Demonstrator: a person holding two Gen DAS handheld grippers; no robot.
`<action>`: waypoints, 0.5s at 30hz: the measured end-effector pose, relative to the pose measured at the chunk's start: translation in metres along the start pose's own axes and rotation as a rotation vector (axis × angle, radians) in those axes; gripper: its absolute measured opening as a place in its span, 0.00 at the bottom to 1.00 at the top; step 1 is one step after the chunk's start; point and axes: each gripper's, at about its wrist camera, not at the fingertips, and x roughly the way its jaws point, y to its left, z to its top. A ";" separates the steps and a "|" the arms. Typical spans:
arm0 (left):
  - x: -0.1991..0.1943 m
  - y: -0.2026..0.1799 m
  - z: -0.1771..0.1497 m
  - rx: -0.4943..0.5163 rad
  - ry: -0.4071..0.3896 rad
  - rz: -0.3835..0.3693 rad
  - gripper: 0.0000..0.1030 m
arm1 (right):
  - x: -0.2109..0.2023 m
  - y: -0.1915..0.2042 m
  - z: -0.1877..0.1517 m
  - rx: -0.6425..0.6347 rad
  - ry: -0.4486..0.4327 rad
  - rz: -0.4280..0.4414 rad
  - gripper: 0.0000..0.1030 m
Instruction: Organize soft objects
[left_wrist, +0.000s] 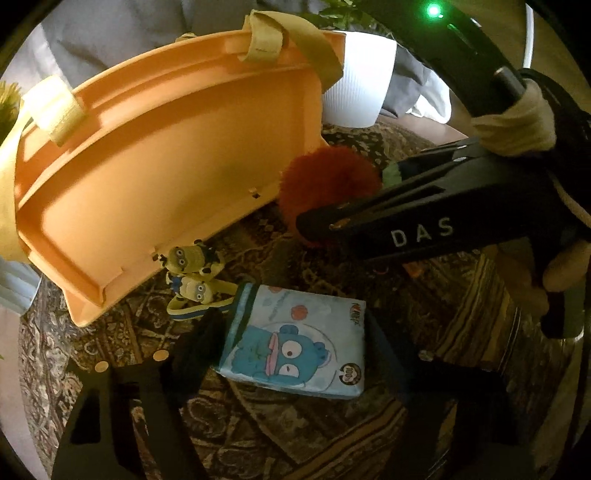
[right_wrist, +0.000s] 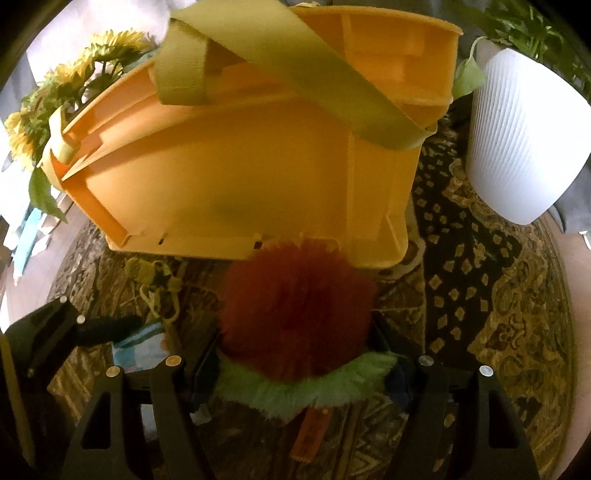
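Right wrist view: my right gripper (right_wrist: 295, 354) fingers pinch a red fluffy toy (right_wrist: 295, 299) before the orange bin (right_wrist: 240, 177).
Left gripper (left_wrist: 291, 343) fingers straddle, spread, a blue tissue pack (left_wrist: 299, 339) on the rug (left_wrist: 332, 435).

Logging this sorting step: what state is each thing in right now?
Orange basket: upright on the rug, nothing visibly inside.
Red pompom plush: between the right gripper's fingers.
Tissue pack: flat, between the open left gripper's fingers.
Minion toys: lying beside the basket.
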 end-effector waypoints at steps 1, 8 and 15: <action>0.000 0.001 -0.001 -0.009 -0.002 0.000 0.75 | 0.001 0.000 0.000 -0.001 -0.001 -0.001 0.70; -0.007 0.006 -0.008 -0.117 -0.006 0.036 0.73 | 0.004 -0.001 0.000 -0.003 -0.003 -0.012 0.46; -0.028 0.015 -0.016 -0.248 -0.047 0.111 0.73 | -0.014 0.006 -0.002 -0.016 -0.036 -0.010 0.44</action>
